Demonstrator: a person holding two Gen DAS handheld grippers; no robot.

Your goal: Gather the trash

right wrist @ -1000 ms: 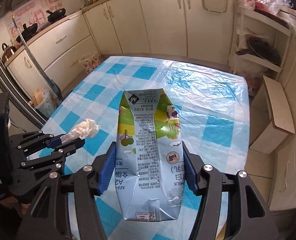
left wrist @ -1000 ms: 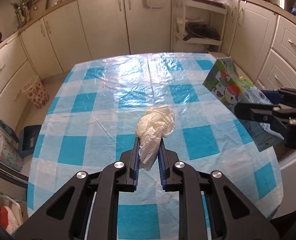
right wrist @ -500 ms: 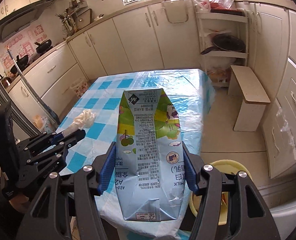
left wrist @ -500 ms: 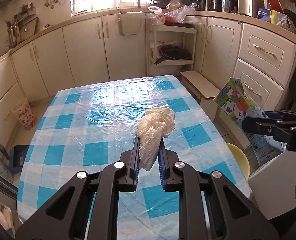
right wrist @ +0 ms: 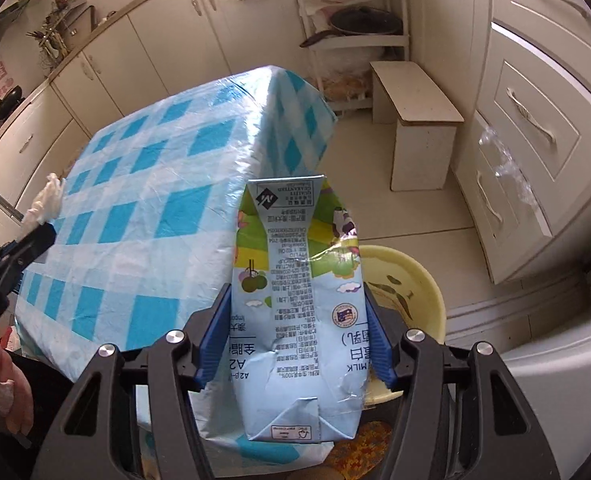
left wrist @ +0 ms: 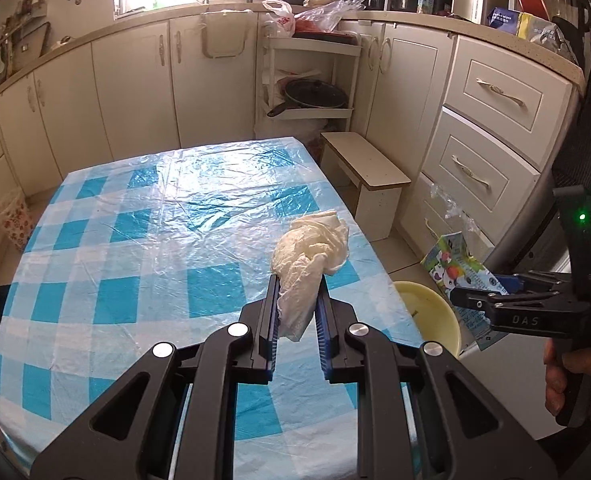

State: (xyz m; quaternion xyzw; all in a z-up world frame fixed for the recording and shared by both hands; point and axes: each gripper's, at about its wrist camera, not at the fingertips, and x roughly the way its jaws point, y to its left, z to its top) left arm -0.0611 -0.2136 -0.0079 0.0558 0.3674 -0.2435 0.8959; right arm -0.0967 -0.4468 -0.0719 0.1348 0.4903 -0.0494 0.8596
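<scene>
While I hold both loads clear of the table [left wrist: 135, 240]: left gripper [left wrist: 297, 320] clenched on a crumpled tissue [left wrist: 309, 252], soft, weightless. Right gripper [right wrist: 295, 336] clamps the milk carton [right wrist: 295, 300] mid-body above the yellow basin [right wrist: 411, 292]; creased, likely empty, crushable.

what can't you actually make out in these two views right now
- Yellow basin: the right wrist view has the milk carton covering its left part; its contents are not fully visible.
- Carton print: too small to read in the left wrist view.
- Crumpled tissue: its lower end sits between the left gripper pads.
- Right gripper: the carton hides its fingertips.
</scene>
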